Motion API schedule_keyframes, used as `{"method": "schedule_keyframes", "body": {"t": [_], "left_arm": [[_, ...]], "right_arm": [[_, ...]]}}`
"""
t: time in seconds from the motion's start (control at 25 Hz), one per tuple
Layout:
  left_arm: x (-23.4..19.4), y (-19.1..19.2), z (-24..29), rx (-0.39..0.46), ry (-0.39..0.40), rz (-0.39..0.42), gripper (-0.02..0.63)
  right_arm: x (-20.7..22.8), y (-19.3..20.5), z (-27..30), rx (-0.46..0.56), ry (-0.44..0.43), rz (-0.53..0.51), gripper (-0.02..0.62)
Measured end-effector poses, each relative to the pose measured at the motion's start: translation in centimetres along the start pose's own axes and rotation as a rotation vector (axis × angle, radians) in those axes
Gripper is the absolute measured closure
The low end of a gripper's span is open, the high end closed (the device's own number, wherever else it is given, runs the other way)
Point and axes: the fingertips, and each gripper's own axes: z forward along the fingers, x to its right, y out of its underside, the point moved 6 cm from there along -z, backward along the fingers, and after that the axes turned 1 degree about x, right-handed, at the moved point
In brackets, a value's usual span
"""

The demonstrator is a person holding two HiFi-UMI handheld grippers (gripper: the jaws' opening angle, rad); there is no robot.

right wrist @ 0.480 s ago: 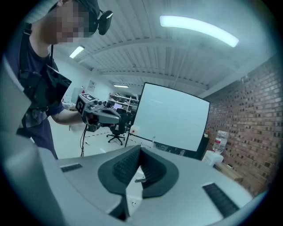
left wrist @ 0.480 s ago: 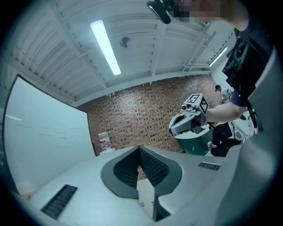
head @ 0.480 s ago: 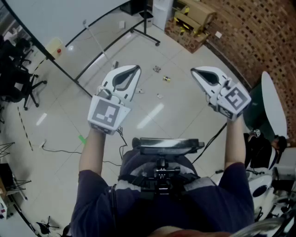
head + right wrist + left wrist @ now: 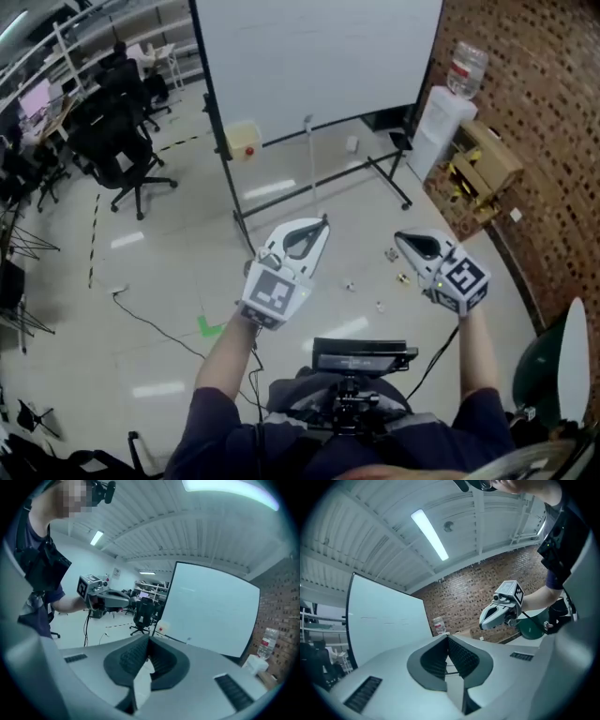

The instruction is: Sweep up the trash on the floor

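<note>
I've tipped view up: whiteboard, office chairs now in shot. Left gripper, right gripper lower in frame, trash bits now between them.

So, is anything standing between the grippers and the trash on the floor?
Nothing visible does. The trash lies on bare floor, seen between the left gripper and the right gripper, both shut and empty. The whiteboard stand is beyond it.

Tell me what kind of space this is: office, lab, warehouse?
Most likely an open-plan office or lab workspace. A large whiteboard stands on a floor stand, office chairs sit by desks at the far left, and a water dispenser stands against a brick wall.
</note>
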Motion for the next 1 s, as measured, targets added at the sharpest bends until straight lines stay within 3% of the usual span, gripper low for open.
{"method": "schedule_keyframes", "body": {"t": [0.24, 0.48, 0.64, 0.84, 1.0], "left_arm": [[-4.5, 1.2, -2.7, -0.024, -0.131, -0.030, 0.601], [-8.4, 3.8, -2.1, -0.107, -0.216, -0.027, 0.601], [-9.1, 4.5, 1.3, -0.166, -0.255, -0.057, 0.601], [-11.3, 4.8, 8.6, -0.232, -0.296, -0.008, 0.601], [-12.1, 5.9, 12.0, -0.261, -0.328, -0.028, 0.601]], "right_arm": [[-0.9, -3.5, 8.0, 0.041, -0.077, -0.021, 0.577], [1.7, -2.6, 14.6, 0.087, -0.201, -0.074, 0.577], [5.2, -0.1, 15.6, 0.091, -0.232, 0.010, 0.577], [12.1, 3.1, 17.7, 0.126, -0.304, 0.084, 0.577], [15.9, 5.8, 19.6, 0.099, -0.327, 0.103, 0.577]]}}
